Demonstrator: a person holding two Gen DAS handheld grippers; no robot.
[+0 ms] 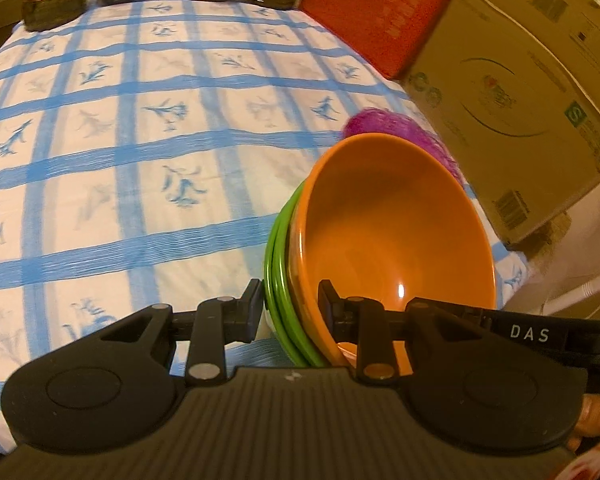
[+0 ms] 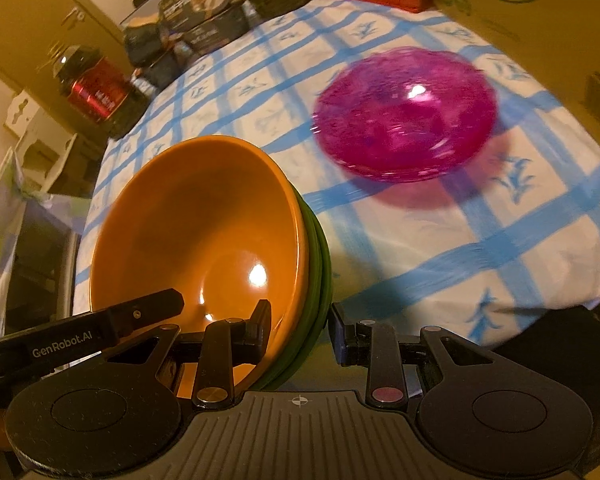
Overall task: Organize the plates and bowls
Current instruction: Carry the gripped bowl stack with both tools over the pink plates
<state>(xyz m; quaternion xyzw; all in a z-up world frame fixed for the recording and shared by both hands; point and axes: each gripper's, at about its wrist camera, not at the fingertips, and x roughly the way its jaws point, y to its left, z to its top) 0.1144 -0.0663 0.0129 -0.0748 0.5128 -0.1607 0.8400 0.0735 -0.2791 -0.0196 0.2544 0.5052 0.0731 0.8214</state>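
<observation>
Right wrist view: both grippers (image 2: 300, 326) clamp the stacked orange bowl (image 2: 188, 220) and green bowls (image 2: 320, 280), a purple bowl (image 2: 406, 114) just beyond.

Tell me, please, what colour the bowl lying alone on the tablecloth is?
Translucent magenta bowl, clearest in the right wrist view.

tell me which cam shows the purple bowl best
The right wrist view. There the purple bowl shows whole, standing alone on the checked tablecloth, though blurred. In the left wrist view only a sliver of it peeks over the rim of the orange bowl, which hides the rest.
</observation>
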